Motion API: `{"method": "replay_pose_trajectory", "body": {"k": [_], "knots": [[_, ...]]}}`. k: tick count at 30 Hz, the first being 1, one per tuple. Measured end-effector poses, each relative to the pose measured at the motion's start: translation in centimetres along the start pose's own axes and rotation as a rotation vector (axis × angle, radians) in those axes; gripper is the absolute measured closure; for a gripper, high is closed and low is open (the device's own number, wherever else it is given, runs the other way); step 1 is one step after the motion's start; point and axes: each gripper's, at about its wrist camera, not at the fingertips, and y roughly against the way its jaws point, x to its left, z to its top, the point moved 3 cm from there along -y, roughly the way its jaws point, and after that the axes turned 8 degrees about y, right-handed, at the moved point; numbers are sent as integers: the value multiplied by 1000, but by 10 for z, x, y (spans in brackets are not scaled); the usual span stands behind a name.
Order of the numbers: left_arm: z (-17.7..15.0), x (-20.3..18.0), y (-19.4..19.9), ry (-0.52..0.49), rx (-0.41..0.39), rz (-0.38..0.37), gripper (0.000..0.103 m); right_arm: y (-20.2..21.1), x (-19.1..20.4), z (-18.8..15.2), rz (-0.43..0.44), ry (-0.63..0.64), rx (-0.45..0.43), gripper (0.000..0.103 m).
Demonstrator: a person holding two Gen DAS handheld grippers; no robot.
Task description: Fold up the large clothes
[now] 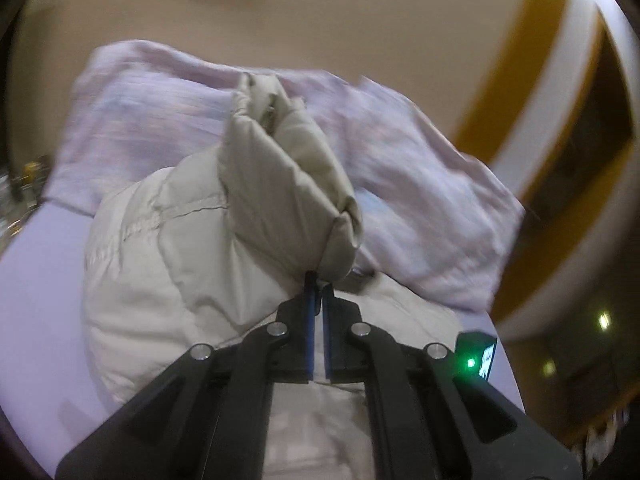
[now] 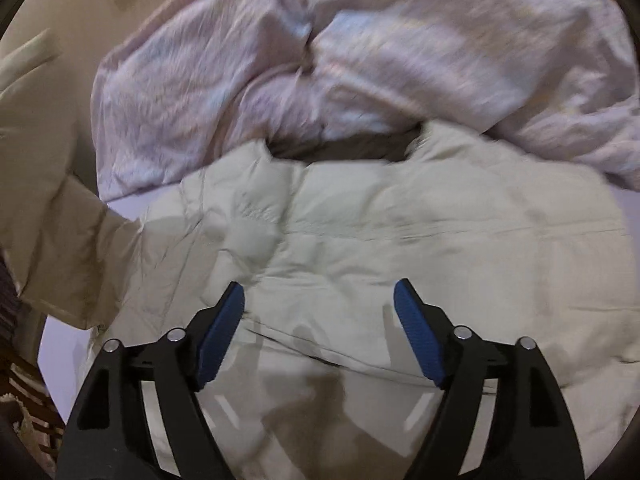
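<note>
A beige puffer jacket [image 2: 360, 248] lies spread on a bed with a pale lilac sheet [image 1: 40, 300]. My left gripper [image 1: 319, 284] is shut on the jacket's sleeve [image 1: 280, 184] and holds it lifted above the jacket body [image 1: 160, 288]. The lifted sleeve also shows at the left of the right wrist view [image 2: 52, 216]. My right gripper [image 2: 319, 300] is open and empty, with its blue pads [image 2: 222, 336] just above the jacket's lower body.
A crumpled lilac duvet [image 2: 360, 60] lies heaped behind the jacket, against a beige wall [image 1: 320, 20]. A dark device with a green light [image 1: 476, 354] is at the right in the left wrist view. The bed's left edge [image 2: 48, 344] drops to a dark floor.
</note>
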Motion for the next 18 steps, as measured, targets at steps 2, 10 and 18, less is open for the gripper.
{"method": "replay_pose_trajectory", "body": {"k": [2, 10, 18], "knots": [[-15, -24, -15, -37, 39, -38, 100, 14, -14, -5, -35, -13, -21, 22], [-89, -72, -100, -112, 269, -60, 100, 57, -85, -30, -182, -93, -70, 22], [-132, -54, -124, -103, 413, -29, 83, 65, -96, -38, -164, -118, -72, 22]]}}
